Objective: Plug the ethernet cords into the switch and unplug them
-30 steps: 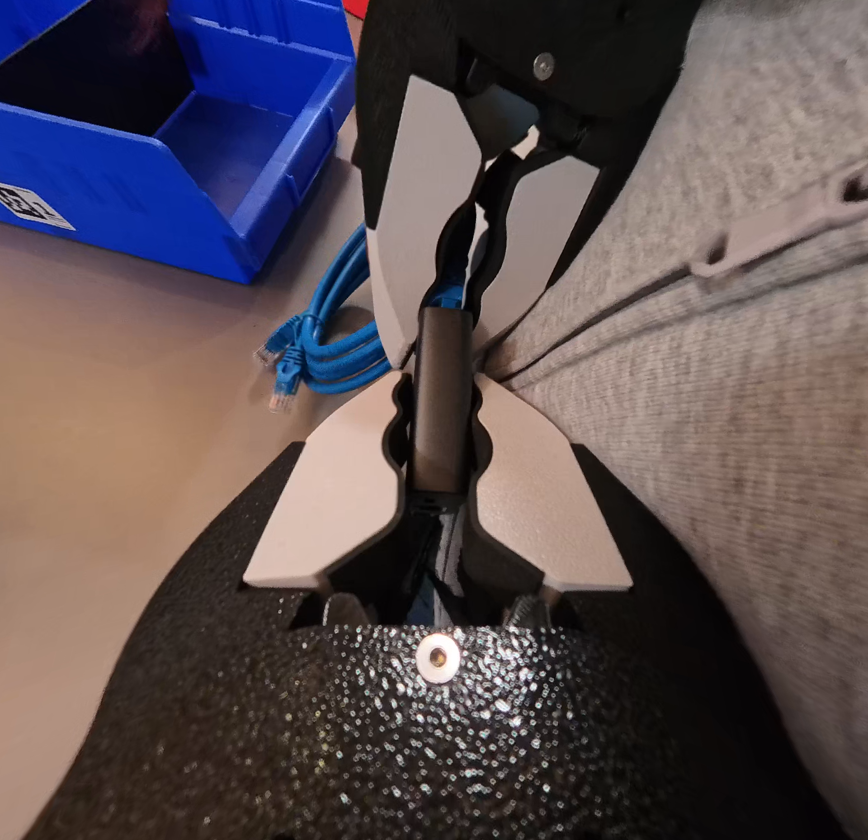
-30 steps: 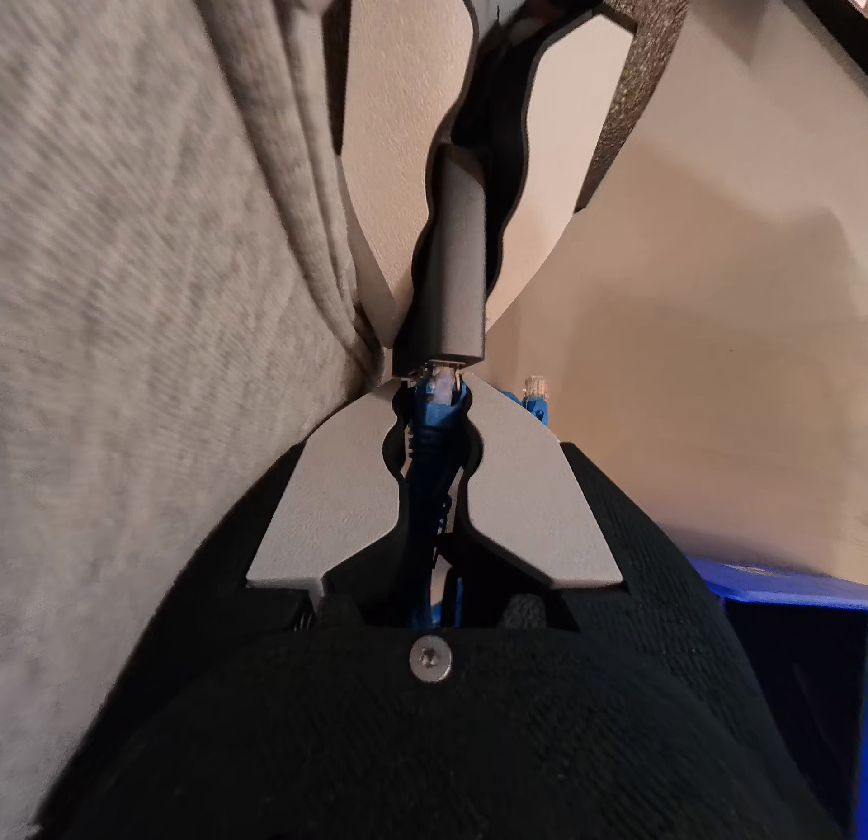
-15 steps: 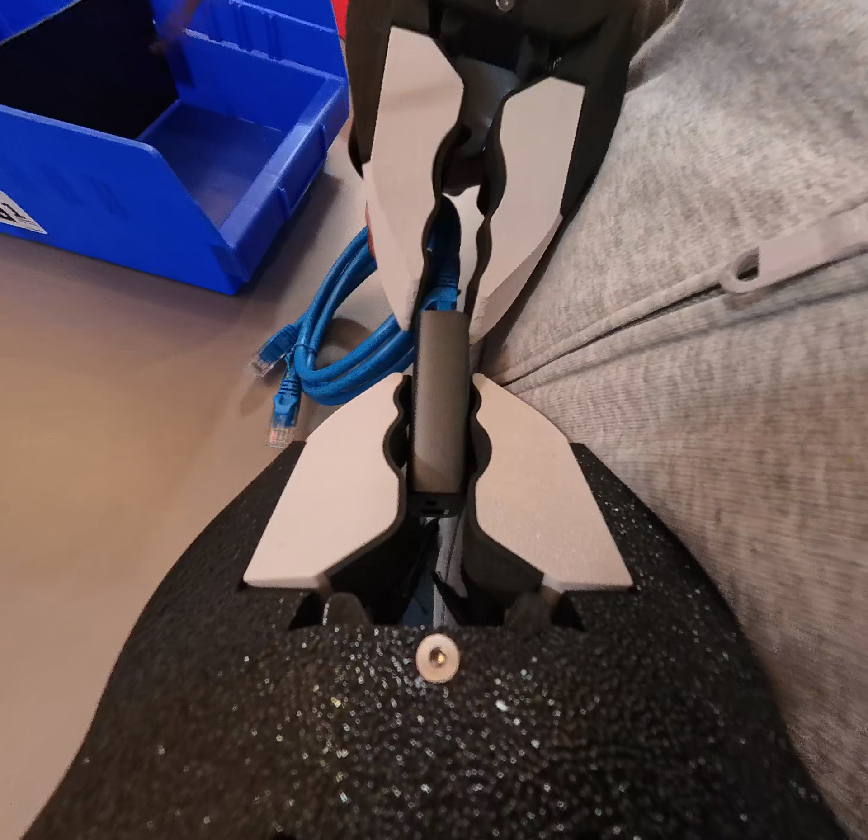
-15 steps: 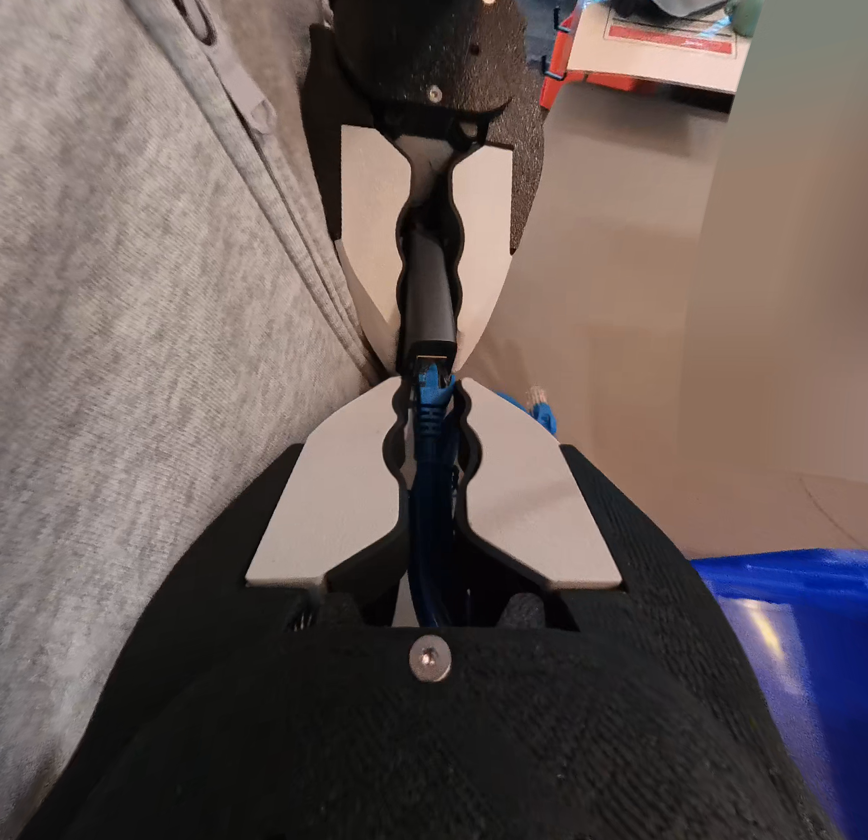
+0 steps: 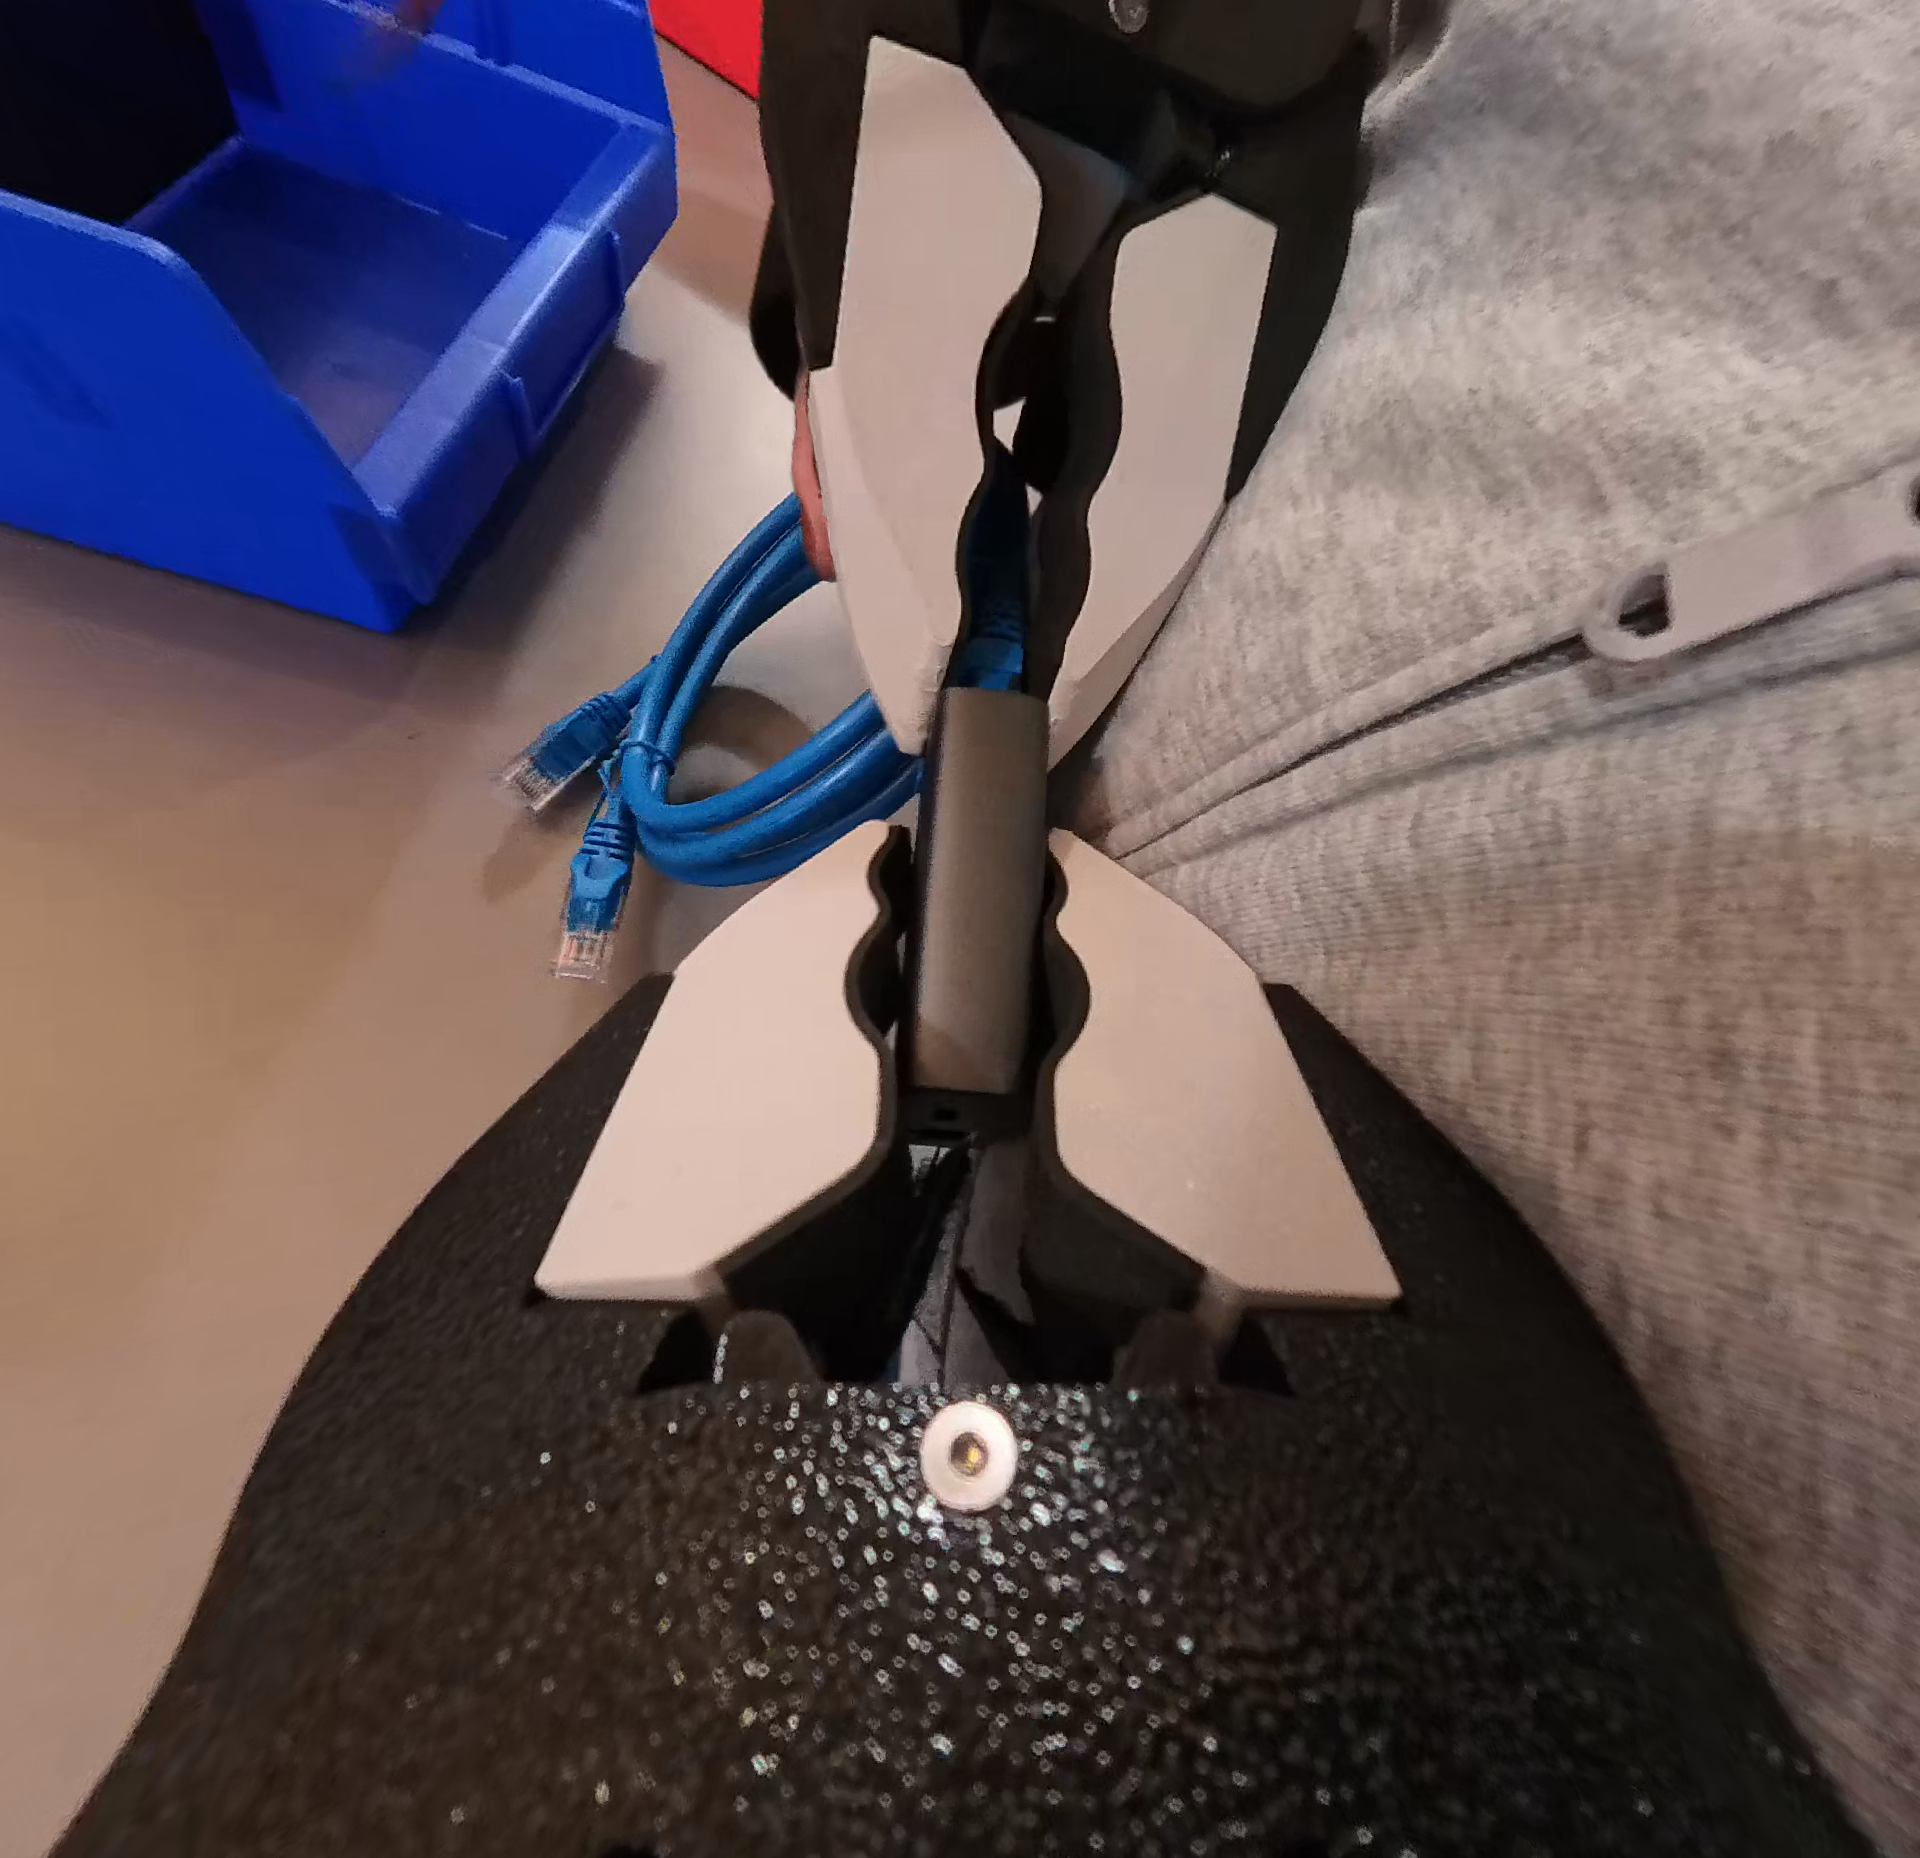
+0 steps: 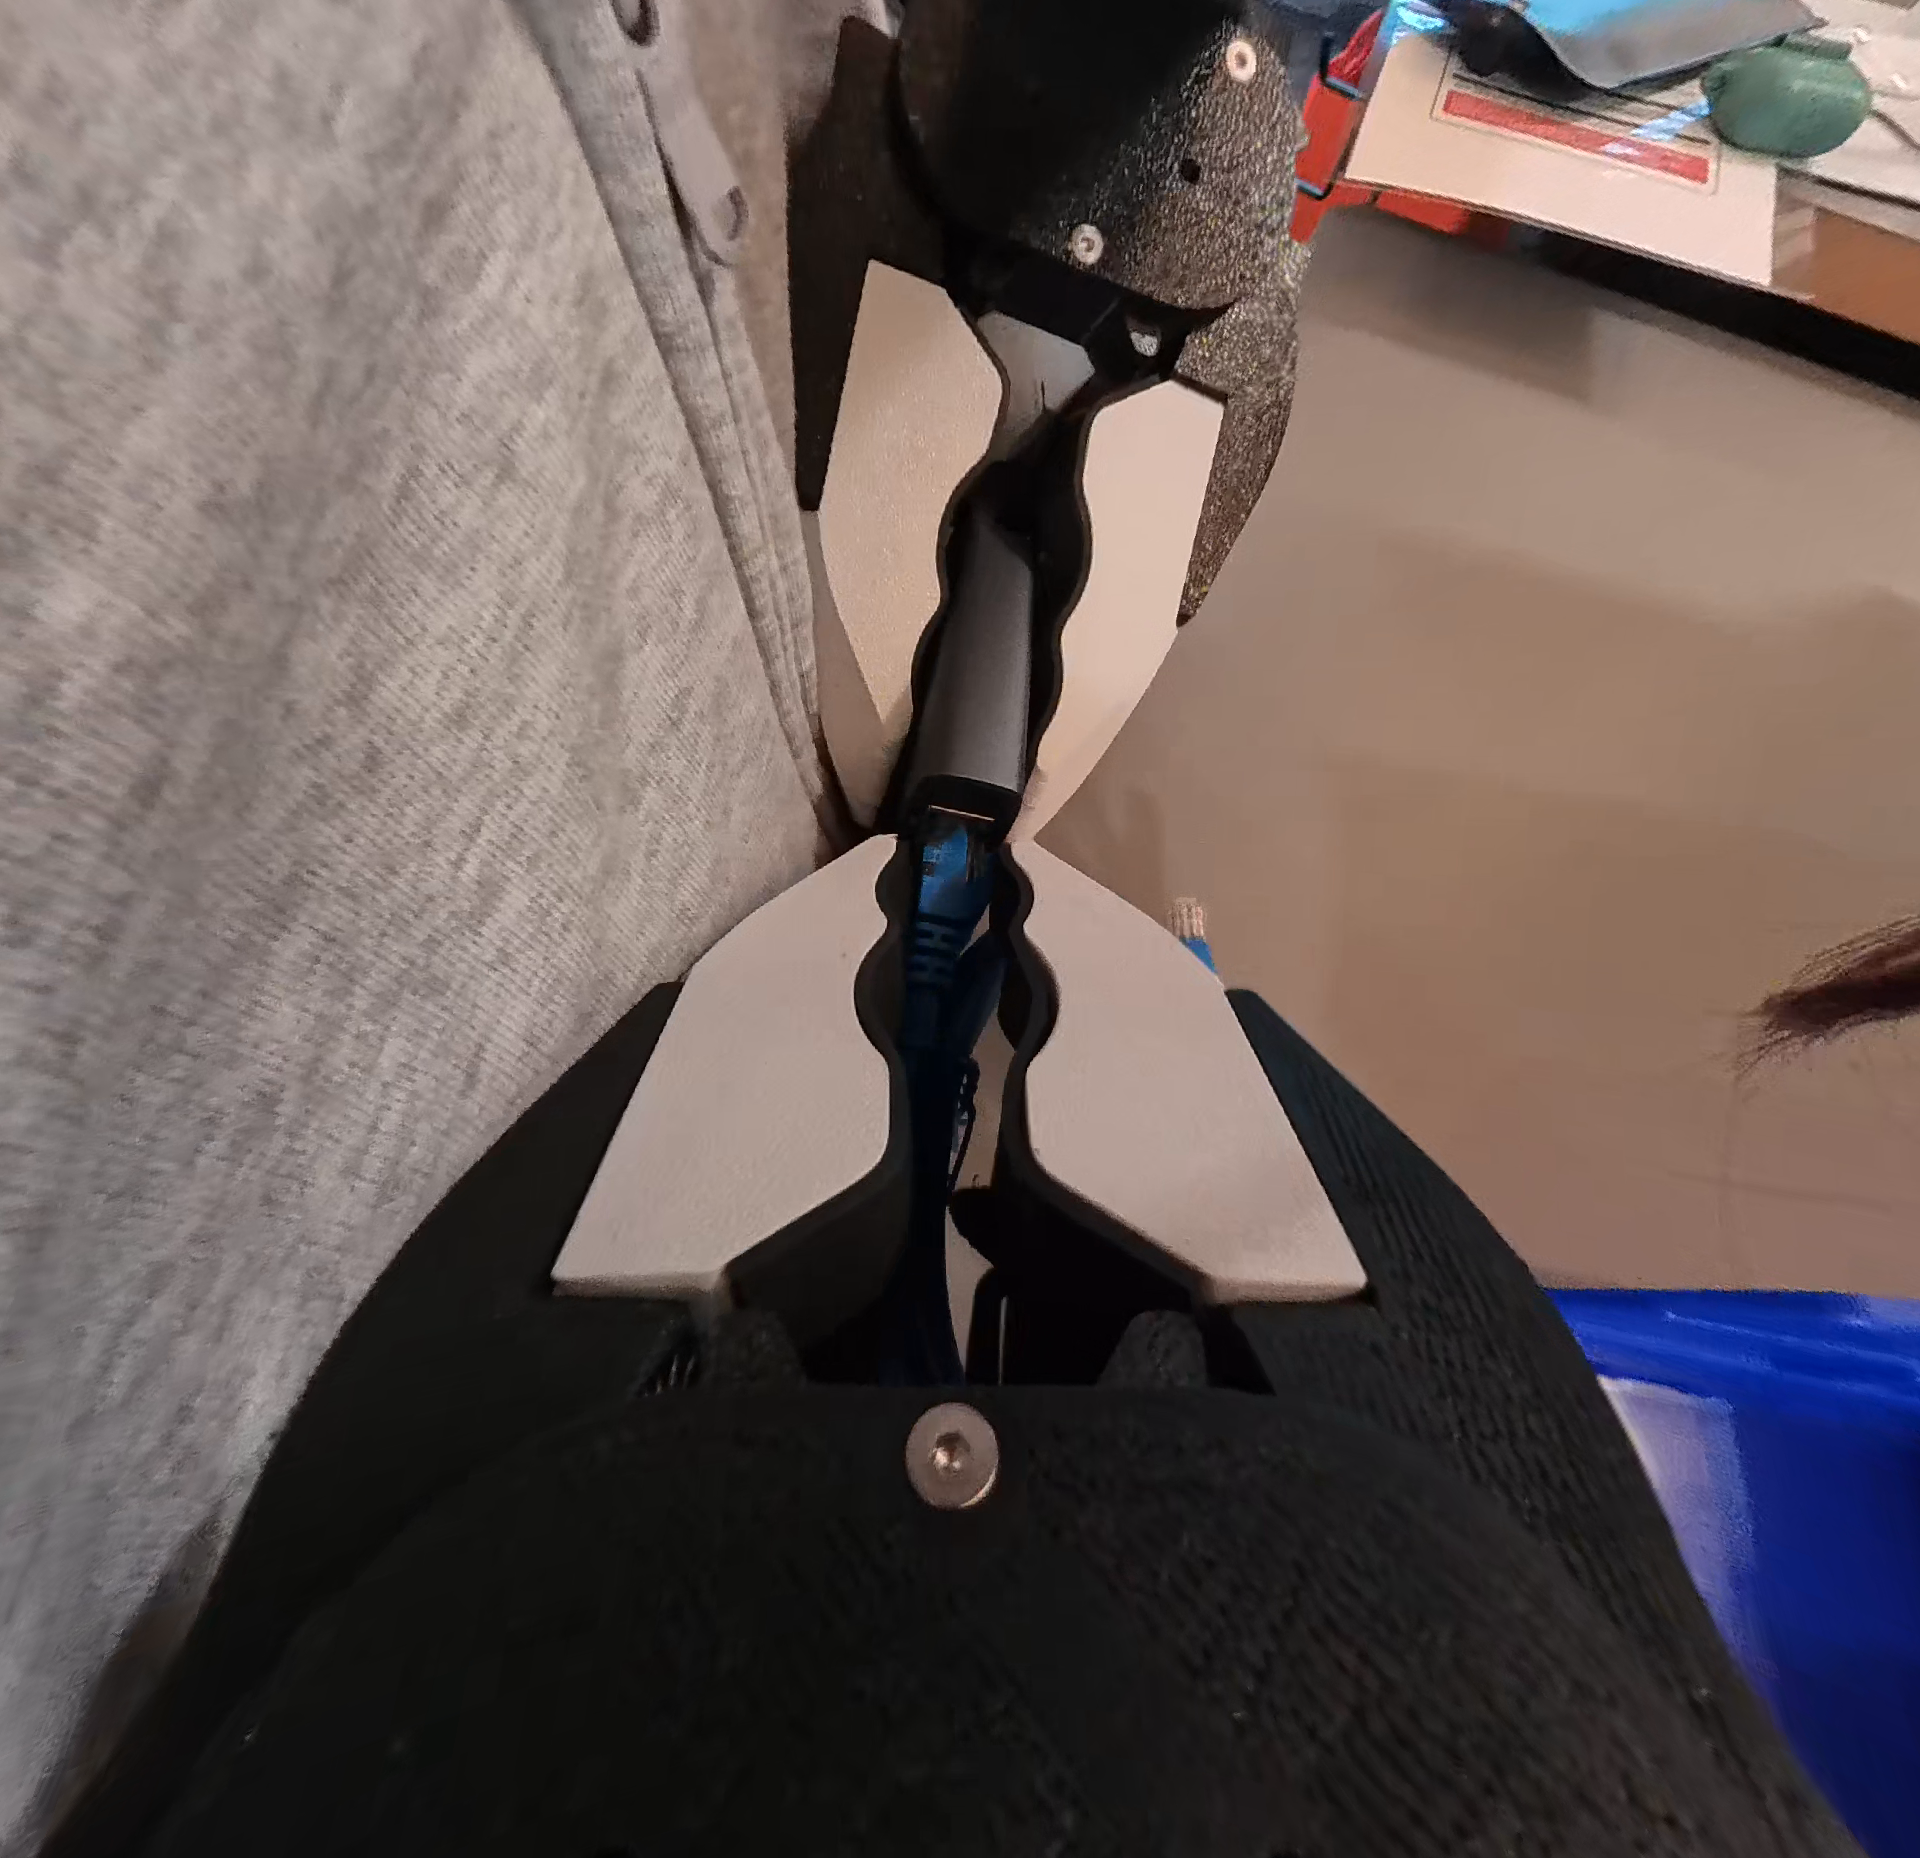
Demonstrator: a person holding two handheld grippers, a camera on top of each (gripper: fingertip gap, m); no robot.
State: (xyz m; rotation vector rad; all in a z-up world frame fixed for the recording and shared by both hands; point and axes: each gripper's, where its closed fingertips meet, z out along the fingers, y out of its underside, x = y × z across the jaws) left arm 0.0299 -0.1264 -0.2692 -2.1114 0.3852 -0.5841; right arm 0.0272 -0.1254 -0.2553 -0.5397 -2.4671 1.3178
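Observation:
My left gripper [image 5: 977,847] is shut on the switch, a small dark grey box [image 5: 977,894], and holds it above the table. My right gripper [image 6: 954,858] is shut on the blue ethernet plug [image 6: 945,904]. The plug's tip sits in the port at the box's near end [image 6: 961,806]. The two grippers face each other, tip to tip. In the left wrist view the right gripper [image 5: 992,696] shows beyond the box with the blue plug [image 5: 1003,613] between its fingers. In the right wrist view the left gripper's fingers [image 6: 1101,603] clamp the box [image 6: 977,665].
A coil of blue ethernet cords [image 5: 727,769] lies on the tan table [image 5: 260,977] with two loose plugs [image 5: 540,759] [image 5: 587,915]. A blue bin [image 5: 312,354] stands at the left. A person's grey garment [image 5: 1507,873] is close on the right. Boxes and clutter [image 6: 1558,146] lie beyond. Less than 4 cm separates the two grippers' tips.
My right gripper's fingers have closed tighter on the blue plug, which now sits a little deeper in the port. Both grippers have tilted slightly. The left grasp on the box is unchanged.

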